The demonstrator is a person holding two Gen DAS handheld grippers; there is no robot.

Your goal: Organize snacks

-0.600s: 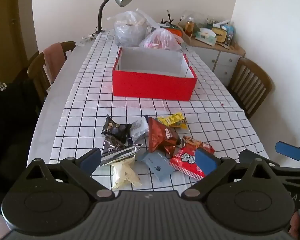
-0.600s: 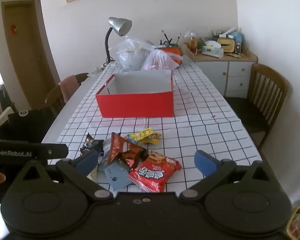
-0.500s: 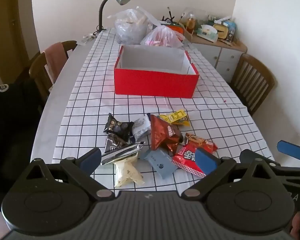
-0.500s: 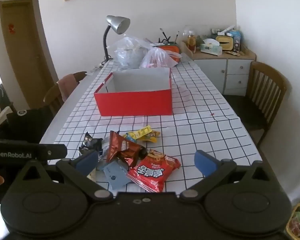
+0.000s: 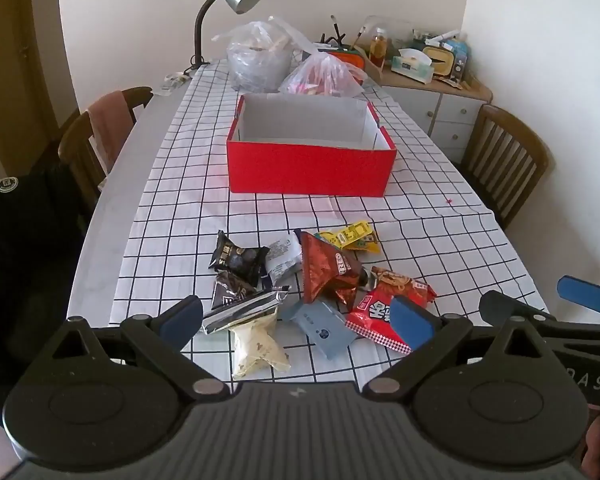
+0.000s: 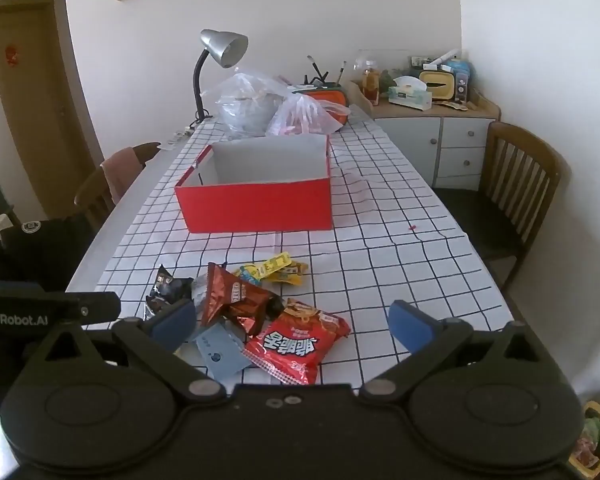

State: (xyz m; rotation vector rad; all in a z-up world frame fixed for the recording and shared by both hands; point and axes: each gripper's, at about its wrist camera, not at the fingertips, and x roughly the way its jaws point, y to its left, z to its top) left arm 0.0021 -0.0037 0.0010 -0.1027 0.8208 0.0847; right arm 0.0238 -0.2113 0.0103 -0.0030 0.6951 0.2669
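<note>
**Snacks heaped low, box bare above**

The left gripper [image 5: 296, 318] and right gripper [image 6: 290, 322] both gape wide, holding nothing. A heap of snack packets [image 5: 320, 284] lies on the checked tablecloth [image 5: 440, 240] at lower centre. The red box [image 5: 310, 166] sits apart at upper centre, beyond them.
</note>
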